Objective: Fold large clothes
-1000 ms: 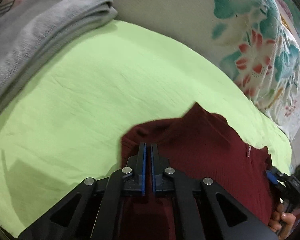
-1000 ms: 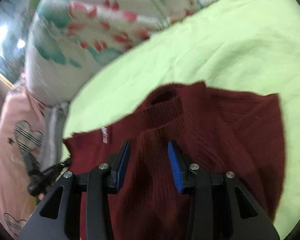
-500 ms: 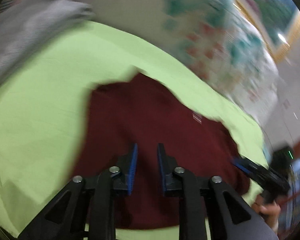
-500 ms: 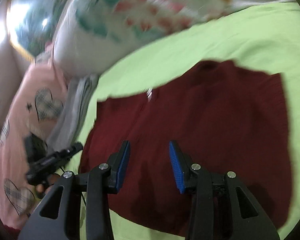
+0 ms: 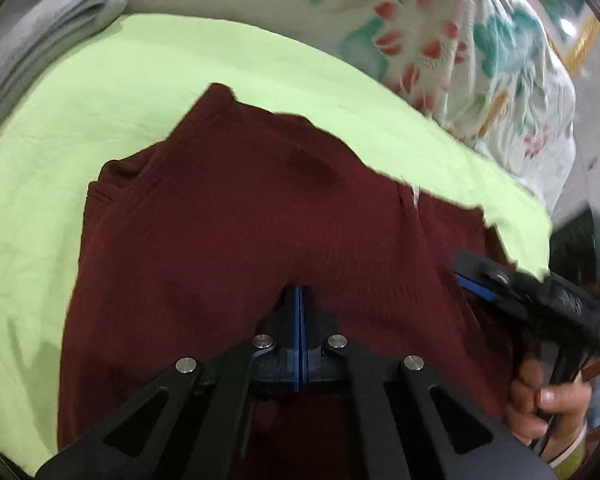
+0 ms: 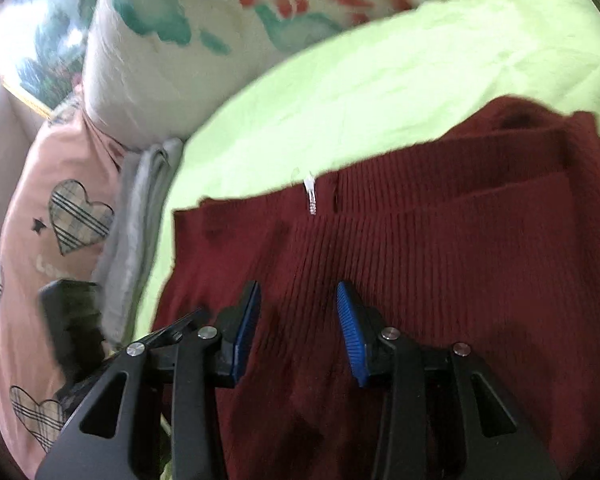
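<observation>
A dark red ribbed sweater [image 5: 240,232] lies folded on a lime green bed sheet [image 5: 100,92]. My left gripper [image 5: 300,300] is shut on the sweater's near edge, and the cloth bunches over its fingertips. My right gripper [image 6: 298,312] is open, with its blue pads just above the sweater [image 6: 440,260] near the near edge. A small white label [image 6: 310,192] shows at the sweater's far edge. The right gripper also shows in the left wrist view [image 5: 496,280], held by a hand at the right.
A floral quilt [image 5: 460,40] is heaped behind the sheet. A folded grey blanket [image 5: 40,48] lies at the far left. A pink pillow with plaid hearts [image 6: 52,220] lies beside it. The left gripper's black body [image 6: 72,320] shows at the left.
My left gripper opened half a second ago and has now shut on the sweater's near edge. The right gripper stays open and has come lower and closer to the sweater.
</observation>
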Demonstrator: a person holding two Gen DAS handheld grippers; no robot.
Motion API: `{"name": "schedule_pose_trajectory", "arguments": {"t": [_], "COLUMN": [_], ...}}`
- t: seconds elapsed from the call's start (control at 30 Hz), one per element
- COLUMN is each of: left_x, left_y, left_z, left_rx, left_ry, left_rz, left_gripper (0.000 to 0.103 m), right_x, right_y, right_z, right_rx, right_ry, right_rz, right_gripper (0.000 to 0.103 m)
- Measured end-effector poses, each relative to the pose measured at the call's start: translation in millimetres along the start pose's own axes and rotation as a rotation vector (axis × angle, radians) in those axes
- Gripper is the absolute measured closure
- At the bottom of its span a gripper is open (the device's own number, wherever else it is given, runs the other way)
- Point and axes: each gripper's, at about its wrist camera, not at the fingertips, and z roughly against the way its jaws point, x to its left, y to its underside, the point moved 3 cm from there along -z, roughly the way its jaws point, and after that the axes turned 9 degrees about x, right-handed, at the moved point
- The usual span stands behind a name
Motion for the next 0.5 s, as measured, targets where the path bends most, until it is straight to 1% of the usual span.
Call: {"name": "schedule_pose_trajectory", "arguments": {"t": [0.03, 0.07, 0.1, 0.17, 0.23, 0.27, 0.3, 0.33, 0.37, 0.4, 0.47, 0.5], "left_x": [6.0, 8.6, 11.2, 19.8, 26.6, 29.9, 31.9, 33.3, 34.6, 34.3, 31.4, 30.7], "left_y": [-1.3, -2.2, -2.4, -0.4, 1.1, 0.2, 0.7, 0.9, 1.1, 1.5, 1.3, 3.4], "left_z": [1.4, 2.9, 3.6, 6.1, 9.8, 10.5, 12.2, 13.3, 13.7, 14.0, 15.7, 20.3], "left_rx": [-0.006, -0.014, -0.020, -0.025, -0.029, -0.031, -0.033, -0.033, -0.031, -0.029, -0.026, -0.027], "left_ry": [-0.005, -0.032, -0.052, -0.056, -0.049, -0.051, -0.062, -0.071, -0.072, -0.072, -0.083, -0.087], "left_rz": [0.005, -0.001, -0.007, -0.005, -0.004, -0.006, -0.008, -0.008, -0.006, -0.005, -0.003, 0.005], "left_gripper": [0.102, 0.102, 0.102, 0.102, 0.102, 0.102, 0.102, 0.102, 0.102, 0.102, 0.102, 0.102], "right_x": [-0.7, -3.0, -8.2, -24.4, -43.4, -58.9, -75.6, -90.4, -103.5, -119.6, -126.5, -122.0], "right_y": [6.4, 16.2, 28.0, 48.5, 65.3, 74.8, 82.5, 87.7, 91.3, 95.7, 99.0, 99.2], "right_z": [12.8, 28.6, 44.4, 70.5, 97.2, 115.3, 131.1, 141.3, 147.6, 152.7, 159.7, 162.7], "right_rx": [-0.030, -0.061, -0.084, -0.113, -0.157, -0.187, -0.210, -0.218, -0.216, -0.202, -0.216, -0.227], "right_ry": [-0.011, -0.014, 0.007, 0.098, 0.139, 0.203, 0.292, 0.326, 0.319, 0.322, 0.256, 0.274], "right_rz": [0.002, 0.002, -0.003, -0.033, -0.076, -0.111, -0.148, -0.177, -0.215, -0.284, -0.316, -0.313], "right_gripper": [0.062, 0.062, 0.062, 0.062, 0.062, 0.063, 0.063, 0.066, 0.065, 0.065, 0.066, 0.066]}}
